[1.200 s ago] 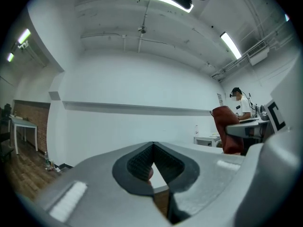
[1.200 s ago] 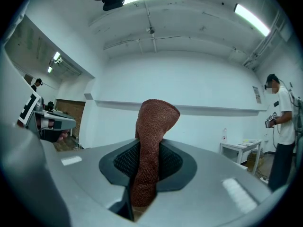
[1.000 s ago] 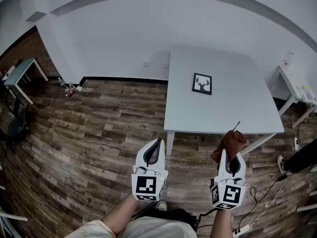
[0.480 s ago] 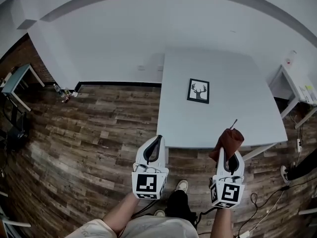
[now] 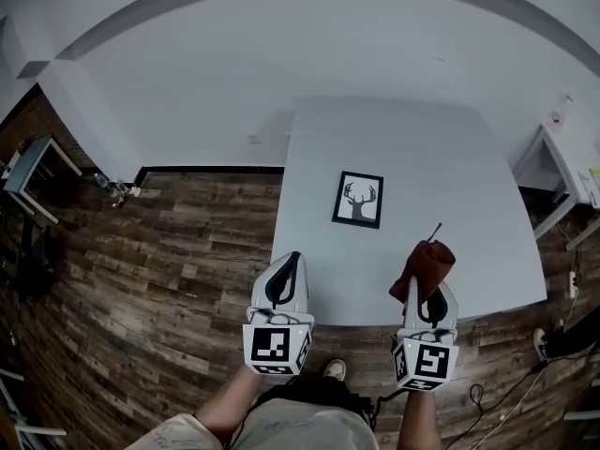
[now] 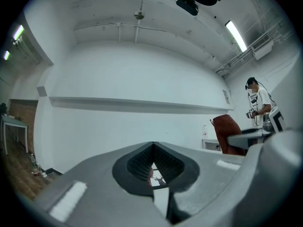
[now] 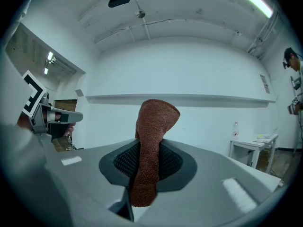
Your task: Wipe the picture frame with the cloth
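Both forearms reach forward, side by side, at the table's (image 5: 450, 167) near edge. The left gripper (image 5: 292, 259) has its jaws pressed together on nothing, and the right gripper (image 5: 427, 287) clamps the cloth (image 5: 427, 262), which stands upright. The frame (image 5: 357, 199) lies flat mid-table, well ahead.

Open tabletop (image 5: 450, 176) on every side of the picture frame (image 5: 357, 200); white wall (image 5: 281, 54) along the far edge.

We see a pale surface (image 5: 450, 176) standing on the wood-plank floor (image 5: 169, 251), and lying flat on it, toward nine o'clock from its middle, a black picture frame (image 5: 357, 200) holding a deer silhouette.
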### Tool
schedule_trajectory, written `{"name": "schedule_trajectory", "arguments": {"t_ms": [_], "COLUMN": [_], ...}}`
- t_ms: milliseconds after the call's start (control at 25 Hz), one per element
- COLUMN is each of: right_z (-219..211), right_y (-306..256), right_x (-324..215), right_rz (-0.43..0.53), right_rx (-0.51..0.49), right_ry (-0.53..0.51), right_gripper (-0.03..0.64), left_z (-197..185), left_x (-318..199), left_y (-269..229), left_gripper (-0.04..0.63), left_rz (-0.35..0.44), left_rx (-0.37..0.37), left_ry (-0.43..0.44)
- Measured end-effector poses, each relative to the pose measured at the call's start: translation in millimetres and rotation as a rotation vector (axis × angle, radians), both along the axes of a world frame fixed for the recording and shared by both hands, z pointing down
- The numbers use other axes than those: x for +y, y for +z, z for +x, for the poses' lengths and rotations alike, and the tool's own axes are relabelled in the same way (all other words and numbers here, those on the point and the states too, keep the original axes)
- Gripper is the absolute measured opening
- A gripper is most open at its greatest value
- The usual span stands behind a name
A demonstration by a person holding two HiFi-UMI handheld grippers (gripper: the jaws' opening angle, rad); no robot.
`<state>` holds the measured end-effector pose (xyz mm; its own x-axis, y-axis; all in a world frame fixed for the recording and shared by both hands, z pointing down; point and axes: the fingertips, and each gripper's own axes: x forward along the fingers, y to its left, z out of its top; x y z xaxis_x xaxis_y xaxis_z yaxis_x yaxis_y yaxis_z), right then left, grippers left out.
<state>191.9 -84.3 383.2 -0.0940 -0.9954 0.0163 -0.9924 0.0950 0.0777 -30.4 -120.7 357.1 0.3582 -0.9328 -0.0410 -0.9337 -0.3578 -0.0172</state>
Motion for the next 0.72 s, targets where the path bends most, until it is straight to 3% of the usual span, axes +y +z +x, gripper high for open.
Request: {"name": "schedule_trajectory", "arguments": {"t_ms": [720], "right_z": [4.8], "right_y": [14.7], "right_x": [-152.7], "right_rz": [-0.07], "right_rx": [0.025], "right_ry": [0.042], "right_gripper": [0.107], "left_z": [7.3], "left_x": [-163.2], "left_y": [18.2], "left_gripper": [0.002], "left_rz": [-0.049], "left_rx": [0.011], "left_ry": [0.038]}}
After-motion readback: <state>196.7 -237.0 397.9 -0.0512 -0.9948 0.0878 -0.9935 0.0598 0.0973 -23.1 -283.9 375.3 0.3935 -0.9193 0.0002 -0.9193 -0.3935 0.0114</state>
